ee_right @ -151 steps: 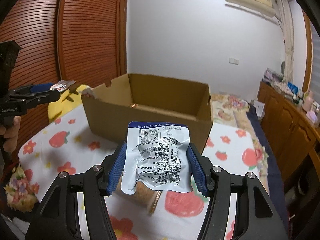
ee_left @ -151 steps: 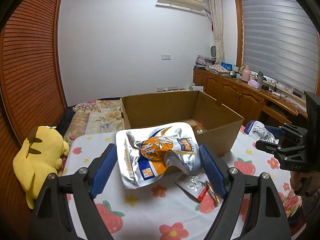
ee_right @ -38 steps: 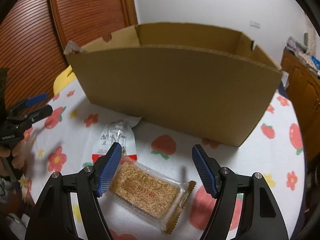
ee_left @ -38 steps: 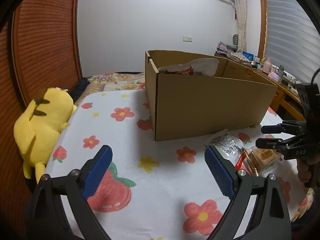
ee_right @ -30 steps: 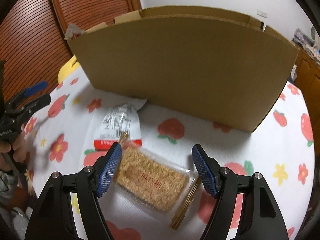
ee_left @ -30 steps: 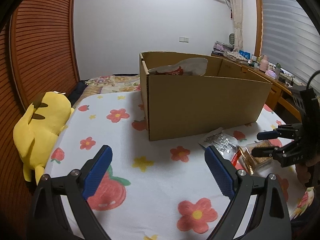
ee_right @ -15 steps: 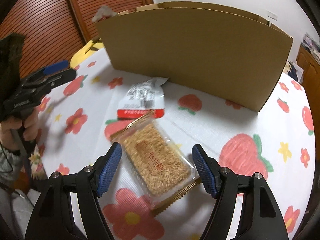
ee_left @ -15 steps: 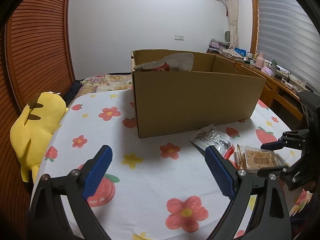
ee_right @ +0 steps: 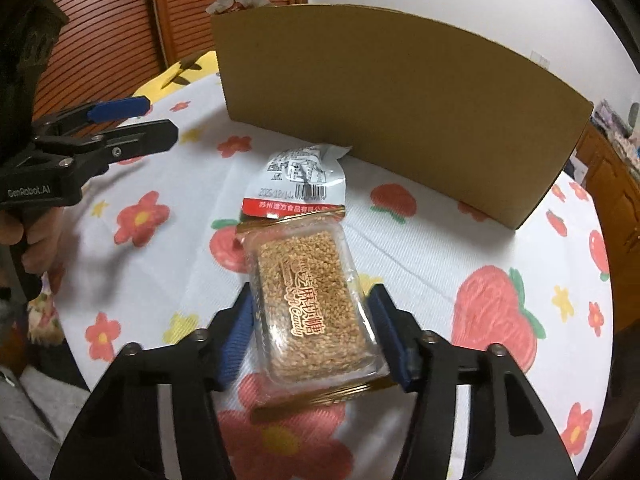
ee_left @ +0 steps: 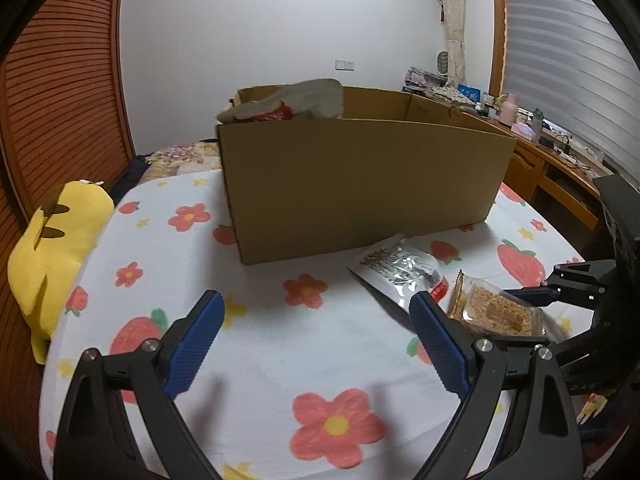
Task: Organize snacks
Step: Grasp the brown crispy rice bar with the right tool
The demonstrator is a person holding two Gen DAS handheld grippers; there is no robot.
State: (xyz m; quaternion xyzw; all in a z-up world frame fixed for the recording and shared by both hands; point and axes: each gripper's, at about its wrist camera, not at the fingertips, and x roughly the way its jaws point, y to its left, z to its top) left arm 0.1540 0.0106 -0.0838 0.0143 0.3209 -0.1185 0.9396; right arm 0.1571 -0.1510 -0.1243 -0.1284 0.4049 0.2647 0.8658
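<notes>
A clear pack of sesame candy (ee_right: 312, 292) lies on the flowered tablecloth (ee_right: 400, 264) in front of the cardboard box (ee_right: 400, 100). My right gripper (ee_right: 312, 312) straddles the pack; its jaws are closing and both blue pads touch the wrapper's sides. A silver sachet with a red band (ee_right: 300, 184) lies just beyond, touching the pack's far end. In the left wrist view the sesame pack (ee_left: 496, 312) and the sachet (ee_left: 404, 268) sit at the right. My left gripper (ee_left: 316, 304) hovers open over bare cloth, holding nothing. A crumpled snack bag (ee_left: 296, 100) sticks out of the box (ee_left: 360, 184).
A yellow plush toy (ee_left: 52, 240) lies at the table's left edge. Wooden slatted doors (ee_left: 60, 100) stand behind it. A wooden sideboard (ee_left: 560, 160) with small items runs along the right wall. A hand (ee_right: 36, 248) holds the left gripper (ee_right: 132, 116).
My right gripper has moved forward over the sesame pack and narrowed its jaws onto the pack's sides. The left gripper has drifted a little, still open.
</notes>
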